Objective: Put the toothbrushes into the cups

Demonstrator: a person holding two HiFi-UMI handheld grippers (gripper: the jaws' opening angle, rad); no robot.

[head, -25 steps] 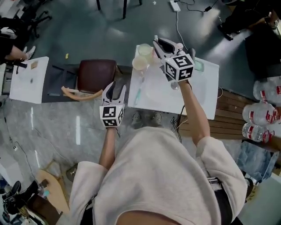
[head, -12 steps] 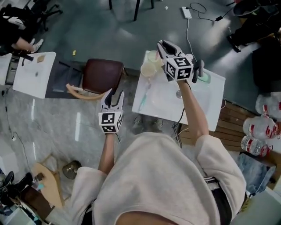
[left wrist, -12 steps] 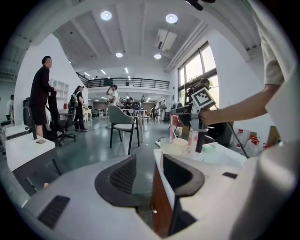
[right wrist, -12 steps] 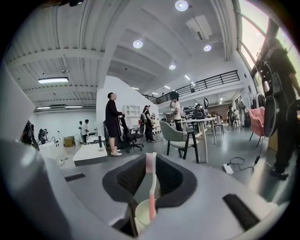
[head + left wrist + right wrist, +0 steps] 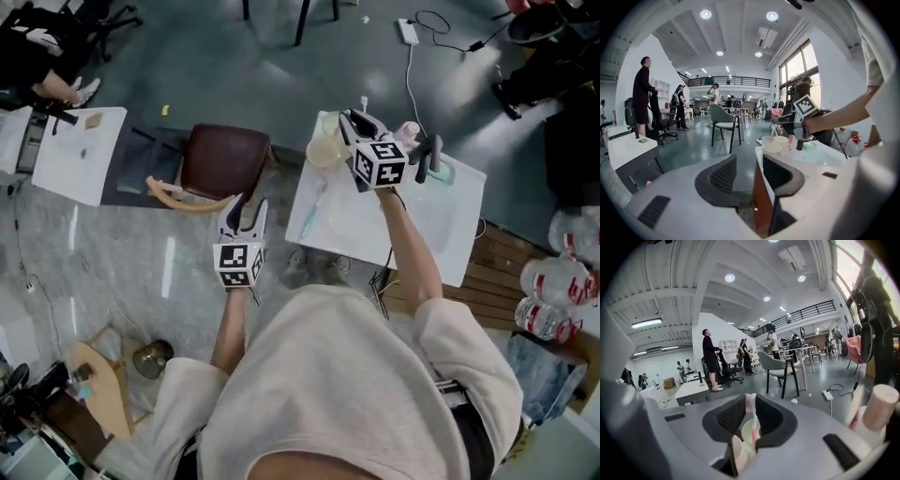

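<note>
One pink toothbrush (image 5: 753,418) is pinched upright in the right claw (image 5: 355,120), poised over the cups (image 5: 323,150) at the surface's (image 5: 422,225) far left corner. Best to centre its lower end over a cup mouth, sink it in, then release. The left claw (image 5: 246,208) hangs open and empty off the left edge, and a second toothbrush (image 5: 313,204) lies just inside that edge.

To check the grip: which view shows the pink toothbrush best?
The right gripper view: the toothbrush stands clamped in the right gripper, above a cup. The head view shows at most its tip past the gripper; the left gripper view shows it small and far.
</note>
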